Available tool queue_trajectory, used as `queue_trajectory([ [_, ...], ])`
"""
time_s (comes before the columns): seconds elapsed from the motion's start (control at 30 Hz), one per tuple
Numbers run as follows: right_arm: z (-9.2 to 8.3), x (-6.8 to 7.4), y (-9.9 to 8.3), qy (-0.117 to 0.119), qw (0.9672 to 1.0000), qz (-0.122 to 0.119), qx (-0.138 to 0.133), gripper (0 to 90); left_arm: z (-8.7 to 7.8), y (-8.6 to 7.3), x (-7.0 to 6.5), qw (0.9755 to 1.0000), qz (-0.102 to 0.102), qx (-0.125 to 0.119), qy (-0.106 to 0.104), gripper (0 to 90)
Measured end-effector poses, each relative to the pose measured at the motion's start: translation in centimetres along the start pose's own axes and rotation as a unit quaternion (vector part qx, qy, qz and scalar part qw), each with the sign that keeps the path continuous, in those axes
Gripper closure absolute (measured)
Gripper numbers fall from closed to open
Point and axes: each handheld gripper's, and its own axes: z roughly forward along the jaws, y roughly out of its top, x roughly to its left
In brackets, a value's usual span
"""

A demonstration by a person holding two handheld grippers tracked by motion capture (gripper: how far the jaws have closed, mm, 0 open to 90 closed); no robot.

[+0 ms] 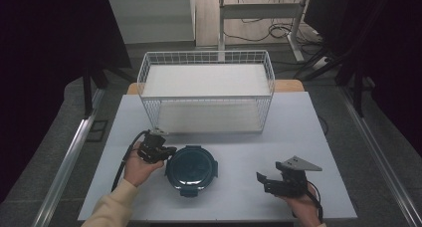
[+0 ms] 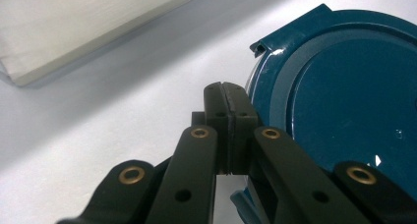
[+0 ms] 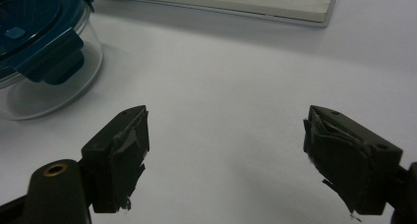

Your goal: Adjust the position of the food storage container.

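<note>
While the round container (image 1: 191,170) sits on the table (image 1: 249,142) near the front edge, left of centre, the left gripper (image 1: 166,152) is right at its left rim, jaws fully closed on nothing. Left gripper view: fingertips (image 2: 227,94) pressed together, just beside the container's teal lid (image 2: 344,86) near a latch tab; can't tell if they actually touch the rim. Container body is clear, lid clipped on, one latch (image 3: 59,62) folded down on the side facing the right gripper. Right gripper (image 1: 266,182) is well apart to the right, low over bare table, jaws spread wide with nothing between them; pads (image 3: 123,155) look frayed. White wire basket (image 1: 206,90) stands behind the container at the back of the table.
</note>
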Motion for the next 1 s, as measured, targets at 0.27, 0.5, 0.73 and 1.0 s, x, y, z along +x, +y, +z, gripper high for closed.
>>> queue_trajectory([
  [0.27, 0.0, -0.1, 0.0, 0.003, 1.0, 0.0, 0.001, 17.0, 0.2, 0.0, -0.7, 1.0, -0.001, -0.005, -0.006, 89.9],
  [0.5, 0.0, -0.2, 0.0, 0.005, 1.0, -0.001, 0.005, 16.8, 0.3, -0.3, -1.4, 0.9998, -0.002, -0.005, -0.022, 89.9],
  [0.73, -0.1, -0.2, 0.1, 0.015, 0.9998, -0.008, 0.004, 16.7, 0.5, -0.3, -2.3, 0.9997, -0.002, -0.01, -0.024, 89.9],
  [1.0, -0.1, -0.1, 0.1, 0.02, 0.9997, -0.014, 0.005, 16.6, 0.8, -0.4, -2.7, 0.9991, 0.011, -0.018, -0.038, 89.7],
])
